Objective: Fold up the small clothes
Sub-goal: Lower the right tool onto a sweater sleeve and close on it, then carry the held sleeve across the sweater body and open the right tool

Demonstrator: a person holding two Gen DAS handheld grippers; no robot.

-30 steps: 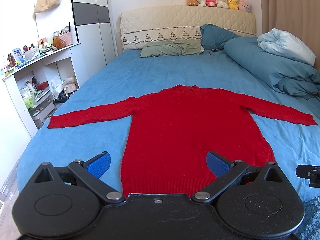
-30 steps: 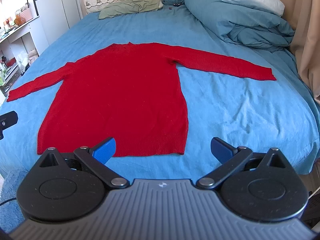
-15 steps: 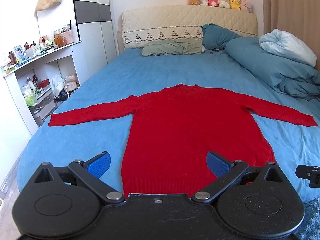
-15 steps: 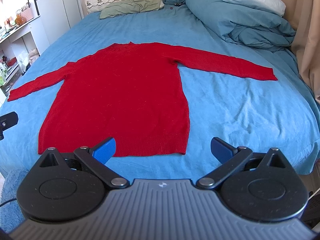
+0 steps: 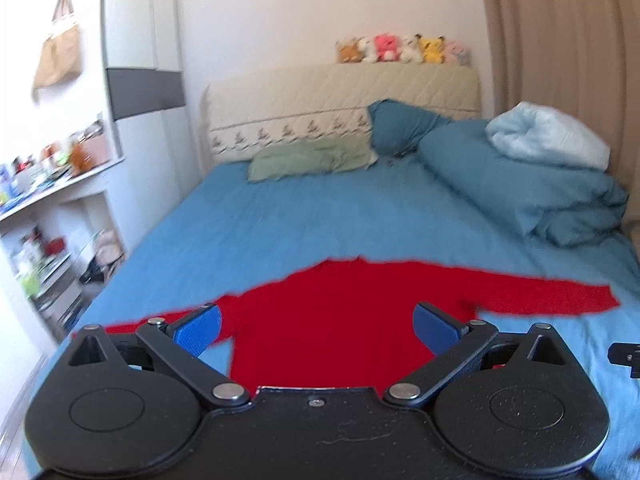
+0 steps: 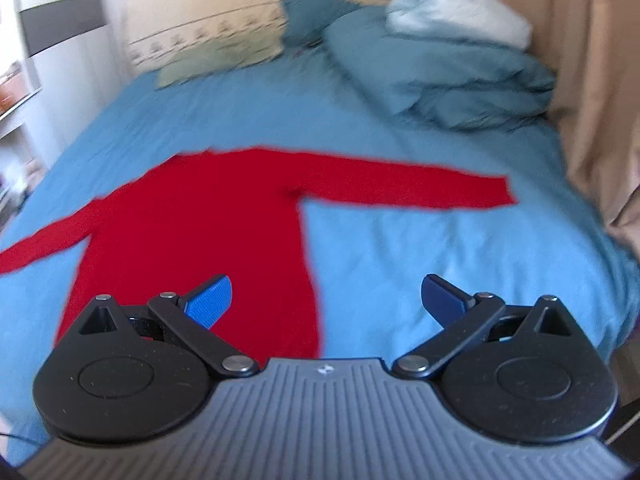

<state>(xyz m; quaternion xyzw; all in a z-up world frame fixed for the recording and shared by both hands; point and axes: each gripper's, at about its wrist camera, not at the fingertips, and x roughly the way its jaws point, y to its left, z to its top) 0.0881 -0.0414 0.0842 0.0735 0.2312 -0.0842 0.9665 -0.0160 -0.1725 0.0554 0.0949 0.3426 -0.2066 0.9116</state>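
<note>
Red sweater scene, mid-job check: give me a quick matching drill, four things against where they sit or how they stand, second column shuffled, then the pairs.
Things:
1. red sweater
2. plush toys
3. white blanket
4. left hand-held gripper

Places or states:
A. on top of the headboard
B. open, holding nothing
C. spread flat on the blue sheet, sleeves out
D. on the heap of teal duvet

Pairs: 1-C, 2-A, 3-D, 4-B
</note>
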